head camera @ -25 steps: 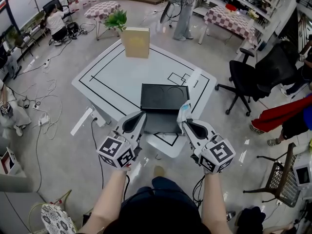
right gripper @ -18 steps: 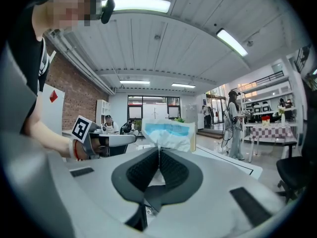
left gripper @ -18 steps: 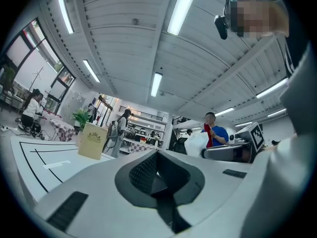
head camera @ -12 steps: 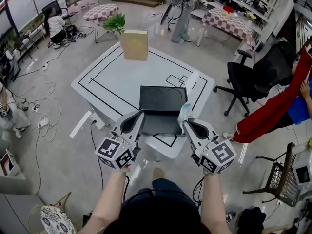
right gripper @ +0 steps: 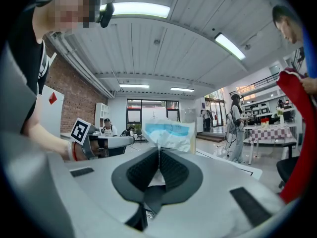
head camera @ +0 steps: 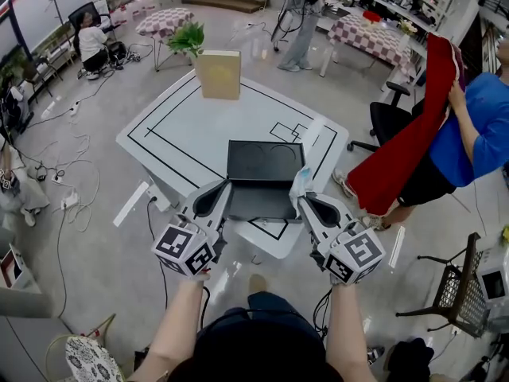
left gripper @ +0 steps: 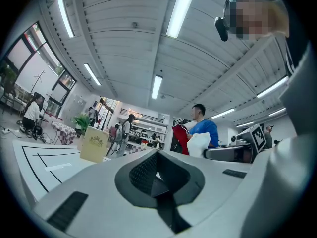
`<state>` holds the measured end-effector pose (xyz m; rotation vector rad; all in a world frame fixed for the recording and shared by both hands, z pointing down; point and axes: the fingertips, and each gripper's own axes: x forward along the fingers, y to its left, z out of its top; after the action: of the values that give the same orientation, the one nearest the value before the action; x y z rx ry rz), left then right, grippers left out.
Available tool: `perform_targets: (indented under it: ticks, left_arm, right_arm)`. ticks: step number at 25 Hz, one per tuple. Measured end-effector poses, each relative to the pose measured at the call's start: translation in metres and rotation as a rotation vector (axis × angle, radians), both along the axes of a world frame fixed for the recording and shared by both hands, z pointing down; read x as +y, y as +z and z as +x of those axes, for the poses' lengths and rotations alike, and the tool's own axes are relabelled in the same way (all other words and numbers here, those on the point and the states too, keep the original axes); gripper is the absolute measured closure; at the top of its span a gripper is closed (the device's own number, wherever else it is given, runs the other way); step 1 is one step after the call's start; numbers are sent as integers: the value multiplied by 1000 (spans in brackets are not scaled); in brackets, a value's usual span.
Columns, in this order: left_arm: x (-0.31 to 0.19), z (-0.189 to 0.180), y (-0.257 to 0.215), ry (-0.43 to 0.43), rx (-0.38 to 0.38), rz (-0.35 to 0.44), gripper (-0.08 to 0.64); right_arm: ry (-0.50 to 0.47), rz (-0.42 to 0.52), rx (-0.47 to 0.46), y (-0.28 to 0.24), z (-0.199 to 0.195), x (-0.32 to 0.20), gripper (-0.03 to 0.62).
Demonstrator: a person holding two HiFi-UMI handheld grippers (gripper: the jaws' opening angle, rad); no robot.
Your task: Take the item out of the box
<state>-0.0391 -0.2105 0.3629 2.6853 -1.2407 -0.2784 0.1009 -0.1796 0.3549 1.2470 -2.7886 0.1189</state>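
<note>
Matt black box (head camera: 266, 159), crinkly glossy plastic packet (head camera: 300, 183)

A person in a blue shirt (head camera: 469, 126) holds up a red cloth (head camera: 406, 146) beside a black office chair (head camera: 385, 120), right of a white table (head camera: 191, 130) marked with black lines. Beyond stand a potted plant (head camera: 188, 37) and a checkered-cloth table (head camera: 165, 18). Cables (head camera: 56, 167) trail across the grey floor near a seated person (head camera: 89, 37).

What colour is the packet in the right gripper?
Packet: white and light blue, best in right gripper view.
</note>
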Motion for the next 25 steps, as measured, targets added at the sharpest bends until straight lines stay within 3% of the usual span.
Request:
perform_targets:
  ticks: [25]
  left_arm:
    - [-2, -7, 5, -21, -10, -16, 552]
  right_arm:
    - [-15, -12, -4, 2, -3, -4, 583]
